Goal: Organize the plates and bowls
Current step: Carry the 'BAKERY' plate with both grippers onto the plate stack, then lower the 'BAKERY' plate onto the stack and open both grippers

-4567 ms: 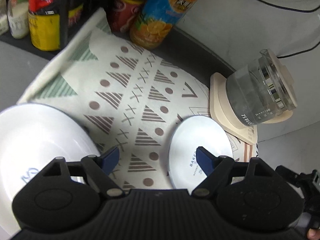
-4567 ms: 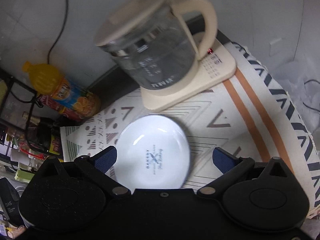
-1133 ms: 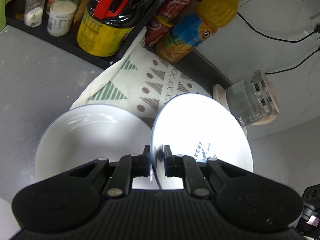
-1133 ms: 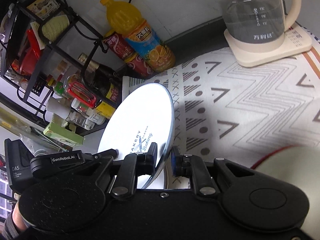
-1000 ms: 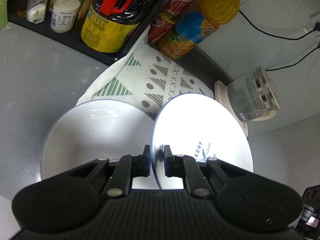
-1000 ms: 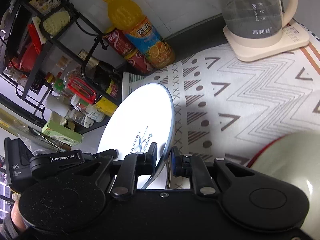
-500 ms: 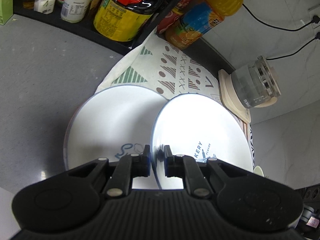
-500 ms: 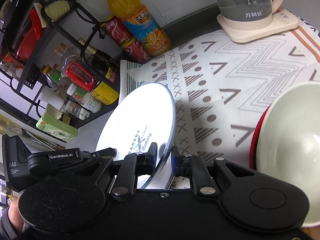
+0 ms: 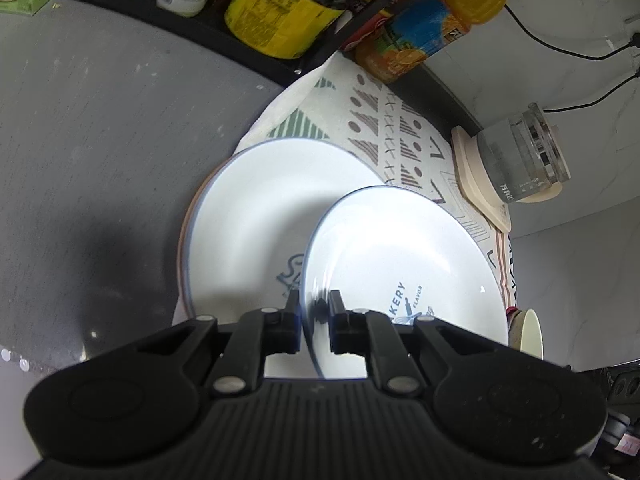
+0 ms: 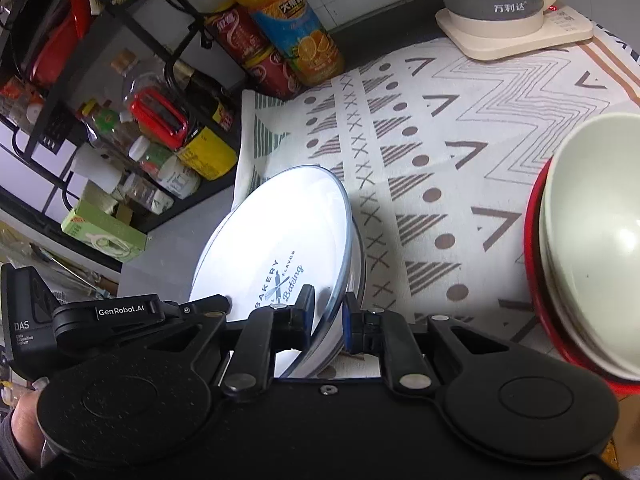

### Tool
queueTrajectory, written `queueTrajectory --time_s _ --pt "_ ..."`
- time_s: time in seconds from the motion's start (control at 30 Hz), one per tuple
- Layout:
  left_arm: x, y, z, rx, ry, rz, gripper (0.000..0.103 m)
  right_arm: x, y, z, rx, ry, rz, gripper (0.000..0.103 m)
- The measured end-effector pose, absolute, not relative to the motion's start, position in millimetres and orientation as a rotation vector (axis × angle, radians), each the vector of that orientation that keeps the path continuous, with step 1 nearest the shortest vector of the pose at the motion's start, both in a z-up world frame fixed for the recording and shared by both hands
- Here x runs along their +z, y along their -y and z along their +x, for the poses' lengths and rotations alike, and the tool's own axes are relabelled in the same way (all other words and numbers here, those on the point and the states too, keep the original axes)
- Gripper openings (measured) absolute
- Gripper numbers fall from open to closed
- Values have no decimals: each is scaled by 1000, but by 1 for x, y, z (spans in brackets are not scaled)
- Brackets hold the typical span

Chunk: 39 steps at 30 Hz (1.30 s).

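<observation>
We hold one small white plate (image 9: pixel 400 256) printed "BAKERY FLAVOR Baking" with both tongs. The left gripper (image 9: pixel 314 308) has its jaws nearly closed, pinching the plate's rim on the near edge. The right gripper (image 10: pixel 328 314) is likewise clamped on the same plate's (image 10: pixel 276 248) rim, jaws close together.

The plate is tilted and sits above the large white plate (image 9: pixel 256 216), overlapping its right part; whether they touch we cannot tell. The large plate rests on another plate with a pinkish rim, at the edge of the patterned cloth (image 10: pixel 432 140).

To the right of the large plate, on the cloth, a cream bowl (image 10: pixel 592 240) sits nested in a red-rimmed dish (image 10: pixel 534 240). The glass kettle (image 9: pixel 520 156) stands on its cream base at the cloth's far side.
</observation>
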<state>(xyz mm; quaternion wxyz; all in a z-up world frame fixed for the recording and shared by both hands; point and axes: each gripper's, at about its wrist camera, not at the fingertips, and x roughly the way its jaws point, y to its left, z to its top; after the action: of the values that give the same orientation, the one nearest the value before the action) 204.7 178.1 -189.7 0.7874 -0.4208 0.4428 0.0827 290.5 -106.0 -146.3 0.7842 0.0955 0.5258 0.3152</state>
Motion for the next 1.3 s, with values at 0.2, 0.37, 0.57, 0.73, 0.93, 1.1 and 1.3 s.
queueTrajectory --time_s 0.2,0.37,0.57,0.73,0.93,1.1,1.3 --pt "-201 -177 203 180 -970 -920 10 -154 103 289 660 -1147 189 14" --pt "-209 -176 206 182 -988 -919 10 -160 100 289 638 -1158 167 14" --pt "-215 -177 209 186 -1003 -915 11 -166 98 291 629 -1166 158 14" --pt "-219 -178 209 199 -1013 -918 13 -168 94 291 634 -1169 150 14" --pt "-217 -178 213 221 -1015 -881 13 -170 82 292 614 -1171 95 14" --pt "-214 -181 218 250 -1046 -841 14 -177 75 293 584 -1178 81 11" --pt "-202 -189 214 290 -1058 -797 25 -176 70 298 573 -1178 79 9"
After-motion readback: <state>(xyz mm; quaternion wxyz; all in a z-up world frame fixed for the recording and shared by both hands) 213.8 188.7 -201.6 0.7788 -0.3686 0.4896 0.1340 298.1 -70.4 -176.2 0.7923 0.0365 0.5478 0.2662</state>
